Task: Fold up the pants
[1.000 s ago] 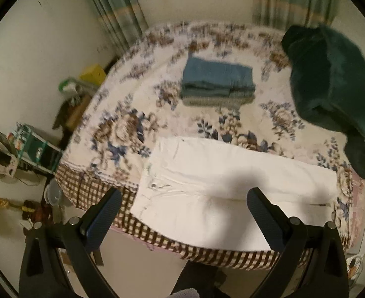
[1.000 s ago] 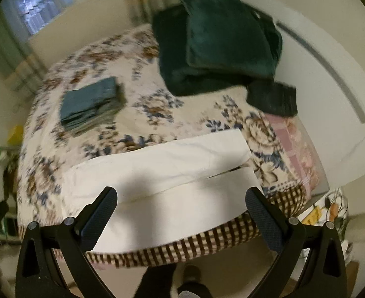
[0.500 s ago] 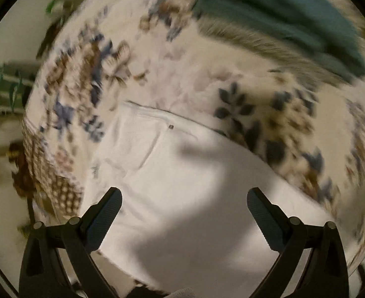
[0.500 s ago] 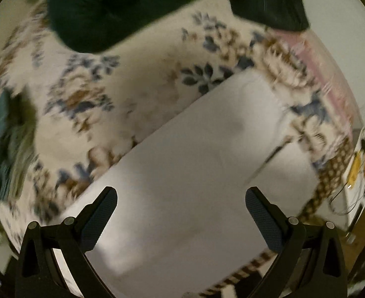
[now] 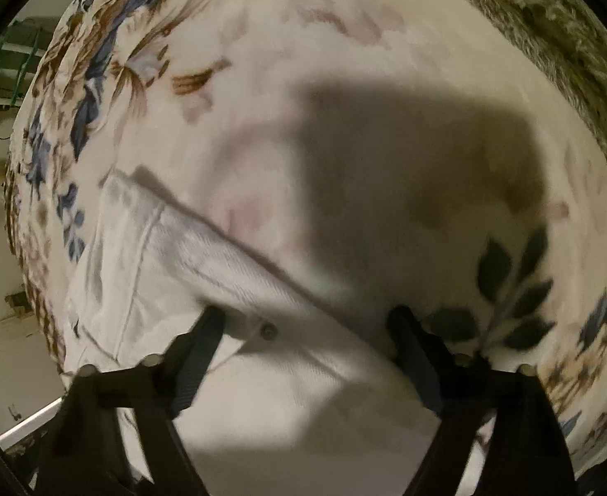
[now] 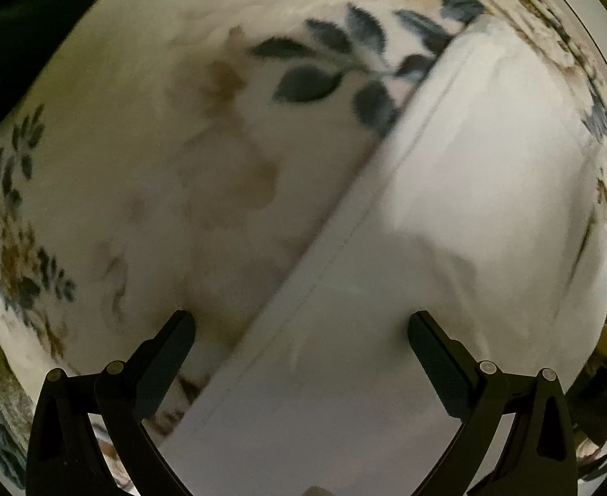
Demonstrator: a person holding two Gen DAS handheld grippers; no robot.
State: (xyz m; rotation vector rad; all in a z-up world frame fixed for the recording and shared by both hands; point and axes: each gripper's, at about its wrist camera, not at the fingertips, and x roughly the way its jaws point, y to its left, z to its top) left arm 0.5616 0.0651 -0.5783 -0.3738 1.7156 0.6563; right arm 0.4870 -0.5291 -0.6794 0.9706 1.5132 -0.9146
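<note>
Two tongs are being held wide open, gripping nothing. The left tongs [image 5: 307, 322] are straddling the waistband edge of the white pants [image 5: 229, 273], tips seemingly touching cloth. The right tongs [image 6: 301, 326] are straddling the far long edge, which is running diagonally away to the right. Beyond, the floral bed [image 6: 146, 190] is carrying the pants.

Both the left gripper [image 5: 307, 322] and the right gripper [image 6: 302, 326] are black, with ribbed finger pads [image 5: 198, 355] and small silver screws.
</note>
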